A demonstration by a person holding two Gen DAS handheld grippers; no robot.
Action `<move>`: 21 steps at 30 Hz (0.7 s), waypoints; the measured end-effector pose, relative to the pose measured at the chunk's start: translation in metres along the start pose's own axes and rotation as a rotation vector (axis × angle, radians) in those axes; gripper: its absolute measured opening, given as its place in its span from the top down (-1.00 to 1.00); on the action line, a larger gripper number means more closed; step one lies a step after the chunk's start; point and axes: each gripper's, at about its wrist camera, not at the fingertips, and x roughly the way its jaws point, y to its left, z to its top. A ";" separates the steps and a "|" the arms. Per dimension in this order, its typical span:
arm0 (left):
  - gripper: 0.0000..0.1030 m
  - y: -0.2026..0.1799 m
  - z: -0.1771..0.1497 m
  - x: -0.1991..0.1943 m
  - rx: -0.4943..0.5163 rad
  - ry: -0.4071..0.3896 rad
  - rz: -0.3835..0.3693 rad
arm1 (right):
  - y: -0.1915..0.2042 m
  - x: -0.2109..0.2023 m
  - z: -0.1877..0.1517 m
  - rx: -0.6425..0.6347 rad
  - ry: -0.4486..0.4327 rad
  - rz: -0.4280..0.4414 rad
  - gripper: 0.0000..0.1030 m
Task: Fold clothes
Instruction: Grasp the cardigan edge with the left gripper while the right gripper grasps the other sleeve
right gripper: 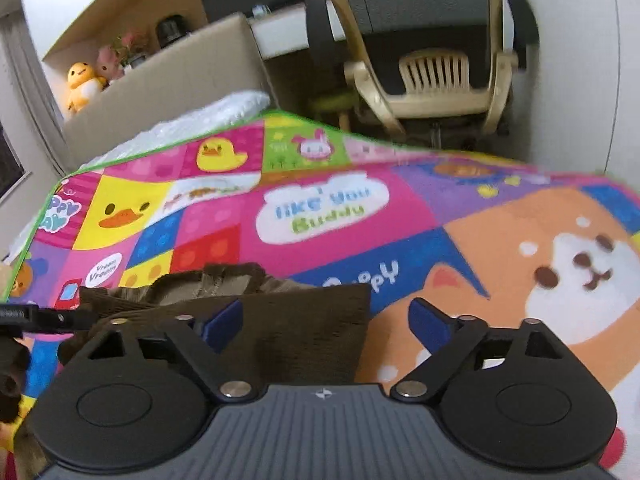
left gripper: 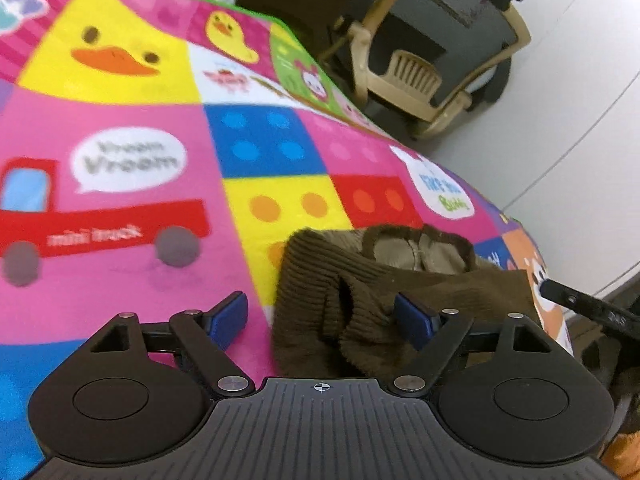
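We see a brown ribbed sweater (left gripper: 360, 300) lying bunched at the near edge of a bright cartoon play mat (left gripper: 140, 168), its collar turned toward the far side. Our left gripper (left gripper: 322, 316) hangs over the sweater's left part with its blue-padded fingers spread wide, the right pad against the knit, pinching nothing. Our right gripper (right gripper: 326, 322) is likewise spread, its left pad over the sweater's flat right edge (right gripper: 312, 320), its right pad over the mat. Beige plastic chairs (right gripper: 432, 76) stand stacked beyond the mat.
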 end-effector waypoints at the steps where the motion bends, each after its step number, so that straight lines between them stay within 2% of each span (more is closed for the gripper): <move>1: -0.62 -0.003 0.000 0.004 0.016 -0.010 0.001 | 0.000 0.008 0.001 -0.001 0.024 0.009 -0.57; 2: -0.58 -0.006 0.001 0.007 0.031 -0.015 0.005 | 0.002 0.016 0.002 -0.009 0.042 0.024 -0.53; 3: -0.40 -0.009 0.002 0.010 0.045 -0.019 0.010 | 0.005 0.024 0.002 -0.017 0.060 0.041 -0.42; 4: -0.08 -0.011 0.003 0.013 0.059 -0.022 0.015 | 0.008 0.032 0.002 -0.020 0.074 0.055 -0.26; 5: 0.08 -0.014 0.003 0.016 0.073 -0.026 0.020 | 0.011 0.038 0.003 -0.020 0.082 0.063 -0.18; 6: 0.28 -0.017 0.003 0.018 0.092 -0.032 0.035 | 0.013 0.042 0.004 -0.020 0.084 0.068 0.08; 7: 0.61 -0.020 0.003 0.020 0.116 -0.042 0.055 | 0.015 0.046 0.006 -0.025 0.084 0.079 0.41; 11: 0.73 -0.029 0.023 0.018 0.131 -0.101 0.072 | 0.025 0.052 0.023 -0.057 0.066 0.076 0.66; 14: 0.74 -0.044 0.054 -0.012 0.119 -0.233 0.002 | 0.028 0.026 0.053 -0.049 -0.045 0.103 0.69; 16: 0.74 -0.057 0.061 -0.036 0.164 -0.309 -0.036 | 0.032 -0.002 0.062 -0.086 -0.128 0.123 0.69; 19: 0.73 -0.064 0.048 -0.060 0.259 -0.343 -0.080 | 0.038 -0.043 0.056 -0.191 -0.216 0.129 0.68; 21: 0.72 -0.057 0.029 -0.068 0.310 -0.326 -0.098 | 0.039 -0.062 0.036 -0.255 -0.227 0.129 0.68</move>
